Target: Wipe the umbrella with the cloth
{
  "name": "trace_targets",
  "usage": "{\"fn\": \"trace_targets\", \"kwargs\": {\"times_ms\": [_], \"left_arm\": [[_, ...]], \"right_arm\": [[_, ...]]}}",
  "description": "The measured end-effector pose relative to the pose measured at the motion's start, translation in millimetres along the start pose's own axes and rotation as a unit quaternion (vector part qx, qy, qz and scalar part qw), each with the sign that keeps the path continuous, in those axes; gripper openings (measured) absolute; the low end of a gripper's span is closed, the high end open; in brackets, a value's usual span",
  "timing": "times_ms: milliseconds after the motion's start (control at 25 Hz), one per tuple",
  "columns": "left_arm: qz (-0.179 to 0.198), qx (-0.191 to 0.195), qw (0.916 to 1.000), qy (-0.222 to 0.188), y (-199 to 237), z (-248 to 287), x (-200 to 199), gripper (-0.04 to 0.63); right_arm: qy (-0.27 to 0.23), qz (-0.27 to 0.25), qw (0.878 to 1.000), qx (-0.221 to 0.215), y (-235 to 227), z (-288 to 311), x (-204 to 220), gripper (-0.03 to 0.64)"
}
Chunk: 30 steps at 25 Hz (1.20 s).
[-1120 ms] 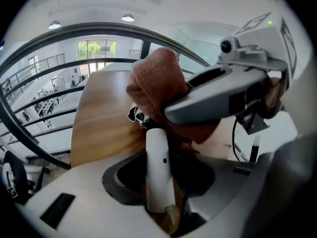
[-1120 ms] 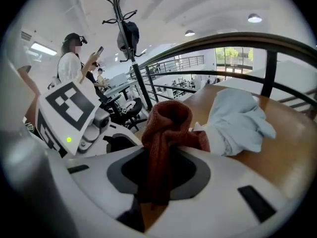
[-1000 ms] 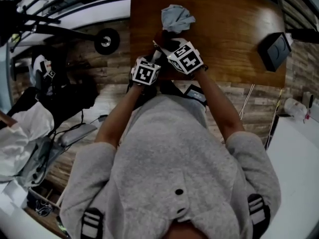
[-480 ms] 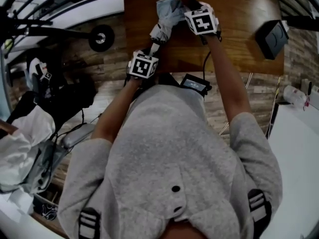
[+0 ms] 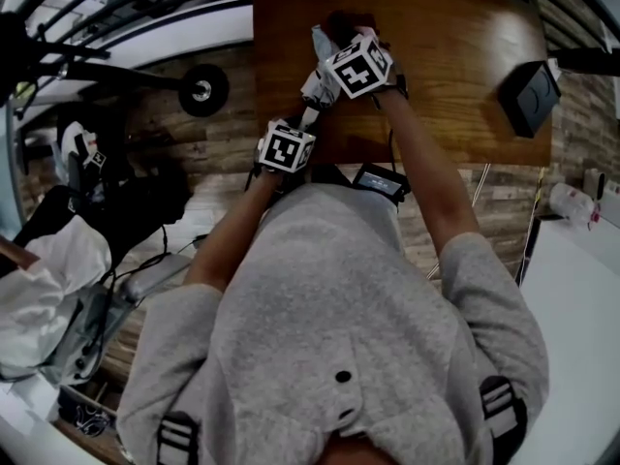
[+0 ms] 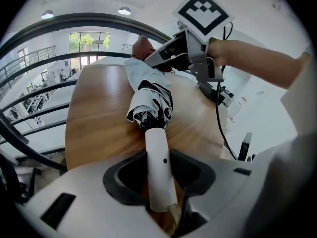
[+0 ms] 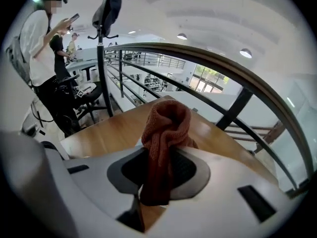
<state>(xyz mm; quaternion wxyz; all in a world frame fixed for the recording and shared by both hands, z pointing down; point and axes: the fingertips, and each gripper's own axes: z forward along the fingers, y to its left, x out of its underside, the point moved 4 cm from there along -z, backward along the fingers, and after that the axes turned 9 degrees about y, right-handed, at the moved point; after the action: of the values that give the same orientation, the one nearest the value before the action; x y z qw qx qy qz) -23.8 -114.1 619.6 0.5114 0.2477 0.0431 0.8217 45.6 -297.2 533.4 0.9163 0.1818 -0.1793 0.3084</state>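
A folded white umbrella with dark markings lies on the wooden table, pointing away from me. My left gripper is shut on its white handle at the table's near edge. In the head view this left gripper sits just below the umbrella. My right gripper is shut on a rust-brown knitted cloth. The right gripper hovers over the far part of the folded canopy, and in the left gripper view the cloth is at the canopy's far end.
A black box sits on the table's right side. A small black device hangs at the near edge by my body. Beyond the table run a dark railing and a coat stand. A person stands to the left.
My right gripper with the cloth moved from beside the left gripper out along the umbrella to its far part. The left gripper stayed on the handle.
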Motion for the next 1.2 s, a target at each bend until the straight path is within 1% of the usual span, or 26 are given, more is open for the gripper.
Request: {"fn": "trace_targets", "kwargs": {"times_ms": [40,80,120,160,200,240,280,320,360,400,520,560,640,720,800,880,960,1120,1200], "left_arm": [[-0.001,0.002,1.0000,0.001,1,1,1,0.152],[-0.003,0.006,1.0000,0.002,2,1,1,0.152],[-0.004,0.010,0.9999,0.002,2,1,1,0.152],[-0.005,0.013,0.9999,0.002,2,1,0,0.152],[-0.004,0.014,0.9999,0.001,2,0,-1,0.152],[-0.004,0.014,0.9999,0.001,2,-1,-1,0.152],[-0.003,0.014,0.9999,0.002,2,-1,-1,0.152],[-0.002,0.013,0.9999,0.003,3,0,0,0.152],[0.000,0.014,0.9999,0.007,4,2,1,0.152],[0.002,0.015,0.9998,0.013,5,2,3,0.152],[0.020,0.016,0.9993,0.027,4,-2,0,0.152],[0.034,0.006,0.9990,0.029,6,-4,-1,0.152],[0.078,-0.028,0.9961,0.030,14,-9,-4,0.152],[0.126,-0.054,0.9901,0.030,21,-14,-7,0.152],[0.160,-0.073,0.9839,0.033,27,-17,-9,0.152],[0.189,-0.094,0.9769,0.033,32,-19,-11,0.152],[0.221,-0.119,0.9676,0.031,33,-20,-11,0.152],[0.281,-0.178,0.9424,0.031,31,-19,-11,0.152],[0.310,-0.205,0.9279,0.031,30,-19,-9,0.152]], "right_arm": [[-0.001,-0.012,1.000,-0.007,13,-1,-2,0.098],[-0.002,-0.022,0.999,-0.025,27,-2,-5,0.098],[-0.002,-0.031,0.998,-0.057,45,-4,-8,0.098],[0.001,-0.037,0.994,-0.103,67,-5,-10,0.098],[0.009,-0.043,0.987,-0.153,91,-5,-9,0.098],[0.018,-0.053,0.979,-0.194,113,-4,-6,0.098],[0.027,-0.066,0.974,-0.215,128,-3,0,0.098],[0.033,-0.075,0.972,-0.220,135,-1,6,0.098],[0.037,-0.075,0.973,-0.214,134,1,10,0.098],[0.037,-0.062,0.976,-0.205,127,1,13,0.098],[0.010,0.011,0.984,-0.177,91,-5,10,0.098],[-0.002,0.034,0.986,-0.165,76,-8,9,0.100],[-0.017,0.078,0.988,-0.133,45,-15,12,0.100],[-0.026,0.119,0.988,-0.099,17,-24,21,0.101],[-0.029,0.154,0.985,-0.071,-4,-33,33,0.101],[-0.028,0.176,0.983,-0.050,-17,-40,46,0.101],[-0.024,0.193,0.981,-0.026,-29,-46,61,0.101],[-0.004,0.225,0.974,0.029,-51,-57,91,0.101],[-0.009,0.235,0.972,0.028,-53,-62,97,0.100]]}}
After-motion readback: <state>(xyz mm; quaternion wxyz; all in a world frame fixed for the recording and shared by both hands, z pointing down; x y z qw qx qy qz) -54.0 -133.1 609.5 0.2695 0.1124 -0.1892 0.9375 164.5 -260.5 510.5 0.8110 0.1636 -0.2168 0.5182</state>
